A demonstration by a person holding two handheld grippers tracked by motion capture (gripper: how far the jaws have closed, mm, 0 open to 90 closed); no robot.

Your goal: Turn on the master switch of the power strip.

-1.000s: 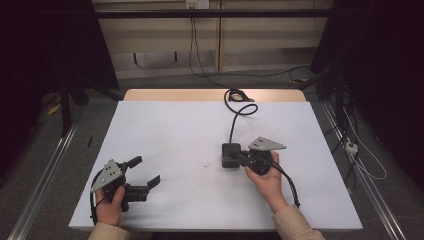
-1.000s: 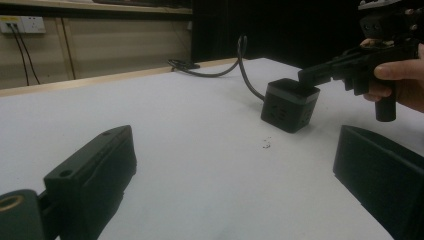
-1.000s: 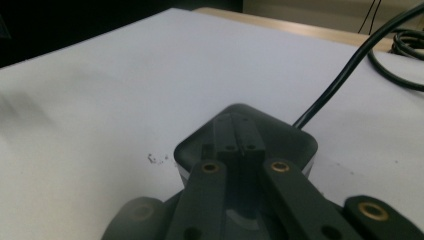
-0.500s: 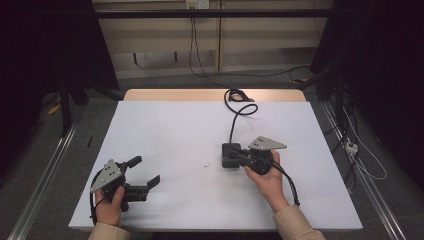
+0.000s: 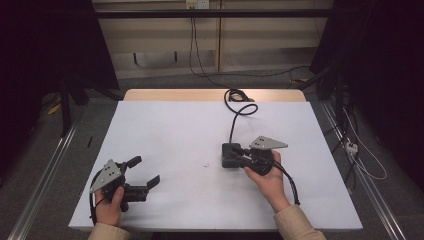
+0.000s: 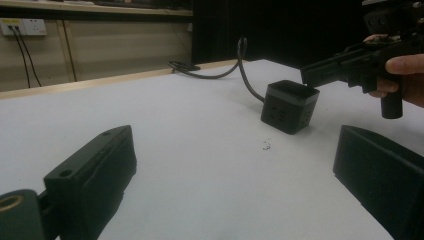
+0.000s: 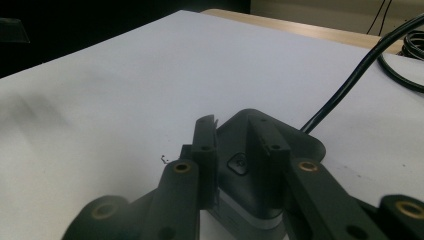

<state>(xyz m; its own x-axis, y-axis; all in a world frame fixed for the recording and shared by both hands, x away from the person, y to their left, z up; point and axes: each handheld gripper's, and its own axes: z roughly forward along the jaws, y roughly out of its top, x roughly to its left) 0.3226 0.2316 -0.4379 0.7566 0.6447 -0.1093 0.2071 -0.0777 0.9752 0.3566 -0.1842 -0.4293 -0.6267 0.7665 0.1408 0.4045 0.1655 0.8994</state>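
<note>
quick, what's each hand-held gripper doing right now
left hand-held gripper: open, holding nothing.
right hand-held gripper: jaws narrowly apart and just been opening, above the black power cube, not clamped on it.

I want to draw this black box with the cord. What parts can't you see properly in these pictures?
- Black box, right gripper view: front hidden by the right gripper; unclear whether the jaws touch it.
- Cord, high view: its far end drops behind the table edge.
- Tiny speck: too small to identify.
</note>
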